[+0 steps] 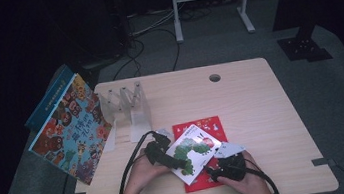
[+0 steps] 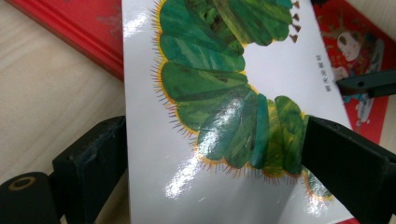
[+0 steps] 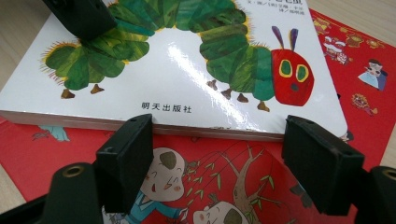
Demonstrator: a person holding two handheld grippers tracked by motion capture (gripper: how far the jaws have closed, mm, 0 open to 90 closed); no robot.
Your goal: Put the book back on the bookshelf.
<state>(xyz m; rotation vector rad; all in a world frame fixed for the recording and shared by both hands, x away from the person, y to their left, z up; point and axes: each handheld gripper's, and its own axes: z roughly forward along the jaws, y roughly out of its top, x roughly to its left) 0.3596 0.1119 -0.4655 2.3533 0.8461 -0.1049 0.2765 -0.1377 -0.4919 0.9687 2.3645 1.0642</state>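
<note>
Here my left fingers (image 1: 185, 164) clamp the caterpillar book (image 1: 194, 150), which lies on the red book (image 1: 214, 124) on the table (image 1: 263, 115). My right fingers (image 1: 210, 172) stand apart, empty, beside its edge. The stand (image 1: 128, 105) awaits; shelving remains.

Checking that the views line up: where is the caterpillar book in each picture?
High view: caterpillar book low centre, between both grippers.
Left gripper view: centre, running top to bottom.
Right gripper view: upper half, spine edge facing the jaws.
Shared landmark: the red book under it.
</note>
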